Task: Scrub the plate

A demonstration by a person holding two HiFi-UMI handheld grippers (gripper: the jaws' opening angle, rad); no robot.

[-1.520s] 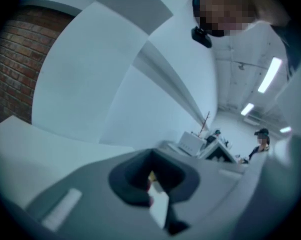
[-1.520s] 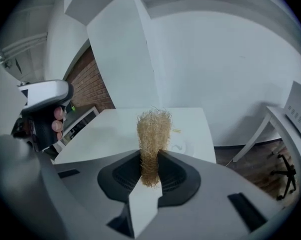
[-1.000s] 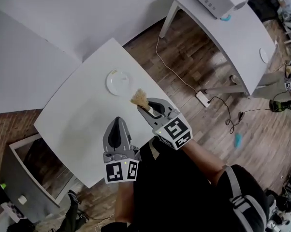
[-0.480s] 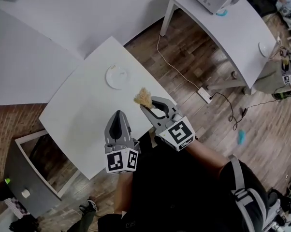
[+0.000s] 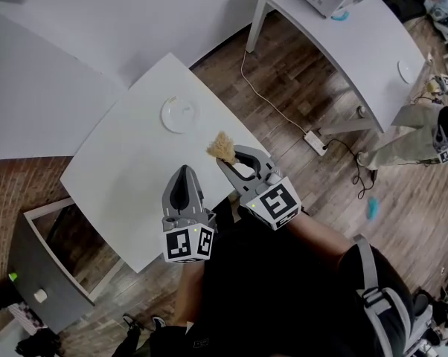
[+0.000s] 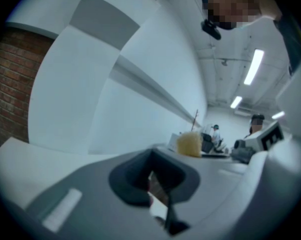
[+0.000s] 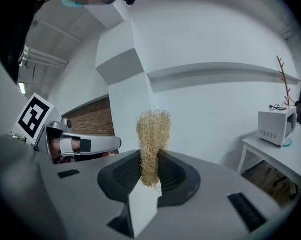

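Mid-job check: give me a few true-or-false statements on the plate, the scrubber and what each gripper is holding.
1. The right gripper is clamped on a tan fibrous scrubber. True.
2. The scrubber is pressed on the round white plate. False: in the head view it sits apart from the plate, on the person's side of it.
3. The left gripper holds a sponge. False: its jaws are together with nothing between them.
4. The plate lies on the white table. True.
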